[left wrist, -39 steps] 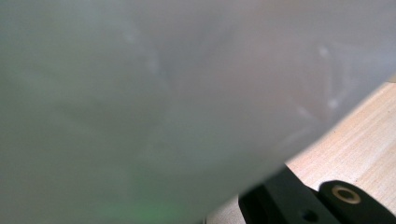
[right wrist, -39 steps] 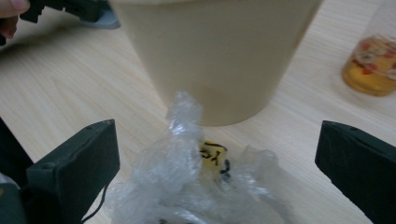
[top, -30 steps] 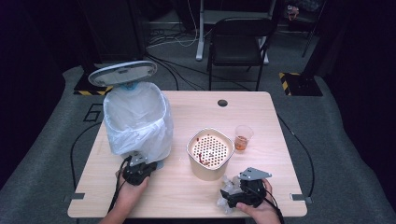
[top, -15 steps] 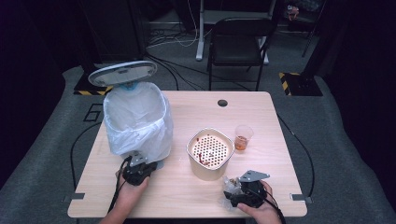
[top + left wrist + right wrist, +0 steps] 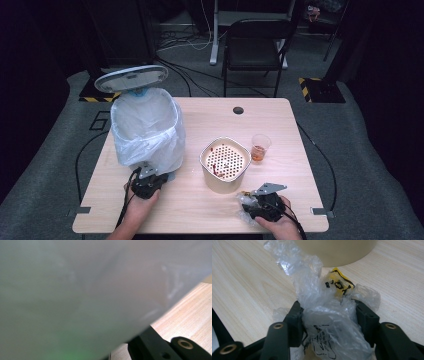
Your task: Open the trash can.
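A crumpled clear plastic wrapper (image 5: 324,315) with a yellow printed patch lies on the wooden table (image 5: 249,277) just in front of a beige bowl (image 5: 337,252). My right gripper (image 5: 328,312) has just been closing and both pads now press into the wrapper. From above, the right gripper (image 5: 248,202) sits near the front edge with the wrapper (image 5: 242,210) bunched at its tips. The left gripper (image 5: 150,176) rests against the foot of a bin lined with a white bag (image 5: 147,127). That bag (image 5: 87,290) lies right against the left gripper's camera and hides its fingertips.
The beige bowl (image 5: 225,162) holds a perforated insert with red smears. A small clear cup (image 5: 260,147) with orange liquid stands to its right. The bin's grey lid (image 5: 131,78) is tipped up behind it. A dark chair (image 5: 255,45) stands beyond the table.
The right gripper has sunk onto the wrapper near the front edge and its jaws have narrowed around it. The left gripper and the bin have stayed put.
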Available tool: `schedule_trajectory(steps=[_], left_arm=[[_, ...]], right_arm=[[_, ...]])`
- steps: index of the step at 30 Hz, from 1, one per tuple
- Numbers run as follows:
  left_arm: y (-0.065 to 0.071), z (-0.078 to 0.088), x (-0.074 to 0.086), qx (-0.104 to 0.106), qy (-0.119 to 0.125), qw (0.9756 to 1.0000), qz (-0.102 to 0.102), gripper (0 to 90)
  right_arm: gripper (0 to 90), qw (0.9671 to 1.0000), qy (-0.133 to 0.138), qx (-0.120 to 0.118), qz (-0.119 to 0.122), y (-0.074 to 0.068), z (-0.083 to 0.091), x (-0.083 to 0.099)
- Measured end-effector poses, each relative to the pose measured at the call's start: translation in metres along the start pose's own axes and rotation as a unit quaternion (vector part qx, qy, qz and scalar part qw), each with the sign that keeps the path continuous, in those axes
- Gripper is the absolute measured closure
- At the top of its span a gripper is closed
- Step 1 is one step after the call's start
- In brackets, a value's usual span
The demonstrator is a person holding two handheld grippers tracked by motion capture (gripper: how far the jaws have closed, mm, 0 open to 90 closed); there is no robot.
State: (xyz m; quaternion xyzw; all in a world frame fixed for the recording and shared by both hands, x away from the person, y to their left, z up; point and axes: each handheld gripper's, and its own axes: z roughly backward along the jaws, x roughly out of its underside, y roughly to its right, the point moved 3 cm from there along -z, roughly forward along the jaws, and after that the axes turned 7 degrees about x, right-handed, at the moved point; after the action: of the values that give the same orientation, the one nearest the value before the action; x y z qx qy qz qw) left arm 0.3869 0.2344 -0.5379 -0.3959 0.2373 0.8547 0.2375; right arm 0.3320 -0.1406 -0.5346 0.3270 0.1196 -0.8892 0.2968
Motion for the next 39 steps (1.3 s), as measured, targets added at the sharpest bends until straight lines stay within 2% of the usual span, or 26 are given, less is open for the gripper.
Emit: schedule_trajectory(steps=[2, 3, 5, 10, 12, 16, 21, 22, 27, 33, 39], left_arm=[[0.0, 0.0, 0.0, 0.0, 0.0, 1.0, 0.0, 90.0], [0.0, 0.0, 0.0, 0.001, 0.0, 1.0, 0.0, 90.0], [0.0, 0.0, 0.0, 0.0, 0.0, 1.0, 0.001, 90.0], [0.0, 0.0, 0.0, 0.001, -0.002, 1.0, 0.0, 90.0], [0.0, 0.0, 0.0, 0.001, -0.002, 1.0, -0.001, 90.0], [0.0, 0.0, 0.0, 0.002, -0.003, 1.0, -0.001, 90.0], [0.0, 0.0, 0.0, 0.0, -0.002, 1.0, -0.005, 90.0], [0.0, 0.0, 0.0, 0.0, -0.002, 1.0, -0.005, 90.0], [0.0, 0.0, 0.0, 0.0, -0.002, 1.0, -0.005, 90.0], [0.0, 0.0, 0.0, 0.002, -0.006, 1.0, -0.004, 90.0], [0.0, 0.0, 0.0, 0.002, -0.006, 1.0, -0.005, 90.0]], right_arm=[[54.4, 1.0, -0.002, -0.004, 0.002, 0.001, 0.0, 0.0], [55.5, 1.0, -0.003, -0.004, -0.008, 0.0, 0.0, -0.001], [59.6, 0.9999, -0.004, -0.013, -0.005, 0.002, 0.001, -0.001], [64.5, 0.9997, -0.009, -0.022, -0.01, 0.0, 0.004, -0.003], [65.6, 0.9996, -0.014, -0.026, -0.002, -0.001, 0.006, -0.004], [66.6, 0.9996, -0.01, -0.026, 0.002, -0.002, 0.011, -0.008], [66.9, 0.9994, -0.001, -0.032, -0.012, -0.001, 0.02, -0.013], [67.0, 0.9995, 0.003, -0.032, -0.008, 0.0, 0.022, -0.015], [67.0, 0.9991, 0.011, -0.039, -0.015, 0.001, 0.033, -0.023], [67.0, 0.9985, 0.024, -0.049, -0.007, 0.006, 0.051, -0.038], [67.0, 0.9984, 0.029, -0.047, 0.001, 0.008, 0.065, -0.051]])
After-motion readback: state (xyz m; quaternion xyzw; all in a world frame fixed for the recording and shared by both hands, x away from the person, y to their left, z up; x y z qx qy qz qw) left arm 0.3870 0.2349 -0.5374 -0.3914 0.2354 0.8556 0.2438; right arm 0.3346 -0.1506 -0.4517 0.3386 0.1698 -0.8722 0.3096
